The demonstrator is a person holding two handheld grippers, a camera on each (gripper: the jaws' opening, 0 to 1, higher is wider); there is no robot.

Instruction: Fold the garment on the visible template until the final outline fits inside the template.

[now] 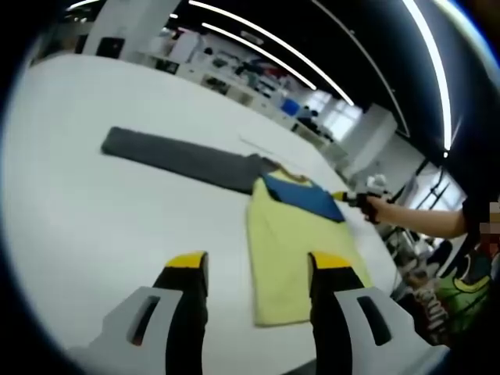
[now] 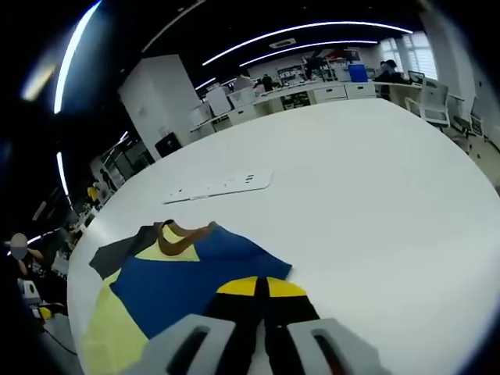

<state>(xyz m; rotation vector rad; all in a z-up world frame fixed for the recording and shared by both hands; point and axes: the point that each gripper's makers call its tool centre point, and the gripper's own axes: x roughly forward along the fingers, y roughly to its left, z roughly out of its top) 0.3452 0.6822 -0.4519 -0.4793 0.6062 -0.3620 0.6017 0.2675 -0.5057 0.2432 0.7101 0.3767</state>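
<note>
Table [image 1: 70, 211]: a wide white surface that carries everything; in the right gripper view [image 2: 375, 172] it runs back toward desks and ceiling lights.
Mat [image 1: 180, 156]: a long dark grey strip lying flat on the table, its near end tucked under the shirt's collar end.
Shirt [image 1: 293, 250]: yellow with a blue upper part, lying flat on the table in a narrow folded oblong; in the right gripper view [image 2: 180, 285] the blue part and a brown-lined collar face up, with yellow showing to the left.
Paper strip [image 2: 223, 186]: a thin white sheet flat on the table, well beyond the collar.
Left gripper [image 1: 258, 273]: hangs above the table with its yellow-tipped jaws spread wide apart and nothing between them; its right jaw overlaps the shirt's yellow half in the view.
Right gripper [image 2: 260, 287]: its yellow tips are pressed together at the blue edge of the shirt; whether cloth is pinched between them I cannot tell. From the left gripper view [image 1: 353, 198] it sits at the shirt's blue corner, held by a person's hand [image 1: 375, 208].
</note>
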